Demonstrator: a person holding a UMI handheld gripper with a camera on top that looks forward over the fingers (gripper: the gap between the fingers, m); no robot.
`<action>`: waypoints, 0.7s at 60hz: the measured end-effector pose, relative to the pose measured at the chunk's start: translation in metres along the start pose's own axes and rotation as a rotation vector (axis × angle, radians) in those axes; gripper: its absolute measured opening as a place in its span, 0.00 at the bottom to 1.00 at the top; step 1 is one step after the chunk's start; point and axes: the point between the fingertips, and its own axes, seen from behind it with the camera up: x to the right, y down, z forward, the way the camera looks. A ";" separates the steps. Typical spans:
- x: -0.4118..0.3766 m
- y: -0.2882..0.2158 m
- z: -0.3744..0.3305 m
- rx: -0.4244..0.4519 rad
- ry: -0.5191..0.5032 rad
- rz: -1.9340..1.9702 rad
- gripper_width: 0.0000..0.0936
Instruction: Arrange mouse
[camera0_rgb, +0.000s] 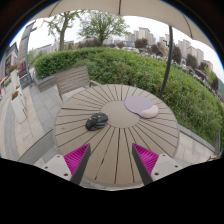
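A dark computer mouse (97, 121) lies on a round wooden slatted table (113, 145), left of centre. To its right rests a grey round mouse mat (140, 103), with a pale object (150, 112) at the mat's near right edge. My gripper (112, 160) is above the table's near edge, open, with nothing between its pink-padded fingers (77, 157). The mouse is beyond the left finger, well ahead of it.
A wooden bench (72, 80) stands behind the table on the left. A green hedge (150, 70) curves behind and to the right. Paved ground (30, 115) lies to the left, and a parasol canopy (110, 8) hangs overhead.
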 end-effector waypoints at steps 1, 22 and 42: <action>-0.006 -0.002 0.002 0.003 -0.002 0.001 0.92; -0.095 -0.021 0.054 0.055 -0.012 0.028 0.92; -0.108 -0.031 0.153 0.079 0.023 0.077 0.92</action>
